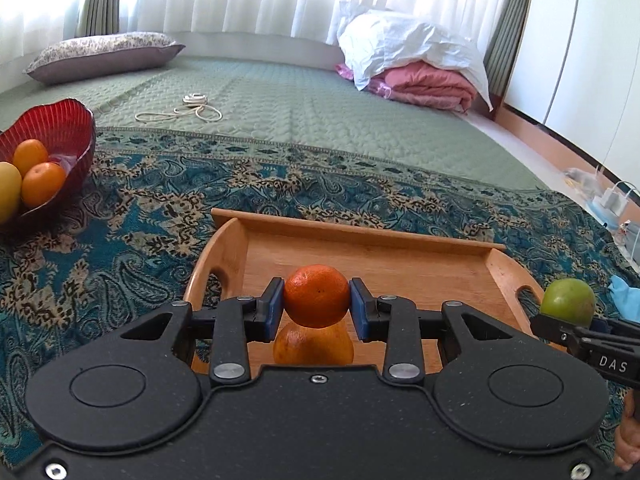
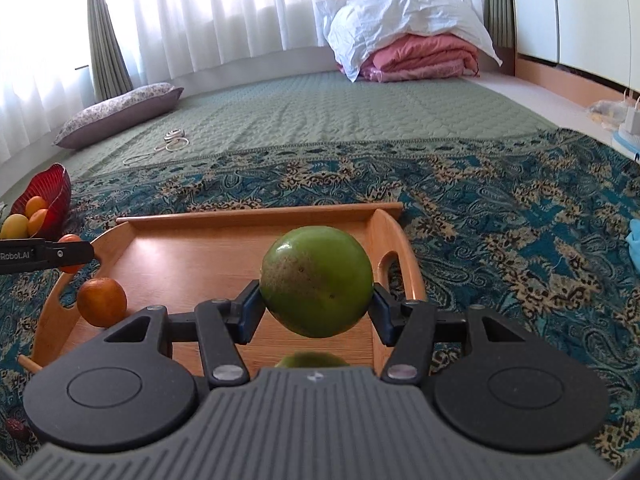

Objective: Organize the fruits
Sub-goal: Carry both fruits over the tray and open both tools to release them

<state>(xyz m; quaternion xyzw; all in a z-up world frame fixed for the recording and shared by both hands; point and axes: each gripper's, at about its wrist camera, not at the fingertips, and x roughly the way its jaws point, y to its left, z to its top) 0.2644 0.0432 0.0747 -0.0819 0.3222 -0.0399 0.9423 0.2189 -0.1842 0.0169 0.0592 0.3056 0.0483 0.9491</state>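
Fruit hung over the tray (image 1: 360, 232), likely for sorting: left gripper (image 1: 316, 300) jaws clamped an orange (image 1: 316, 294), right gripper (image 2: 316, 304) jaws an apple (image 2: 316, 280).

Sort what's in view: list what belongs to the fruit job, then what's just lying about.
Job: orange in left gripper, green fruit in right gripper, wooden tray, red bowl.
Lying about: pillow, cord, folded pink blanket.
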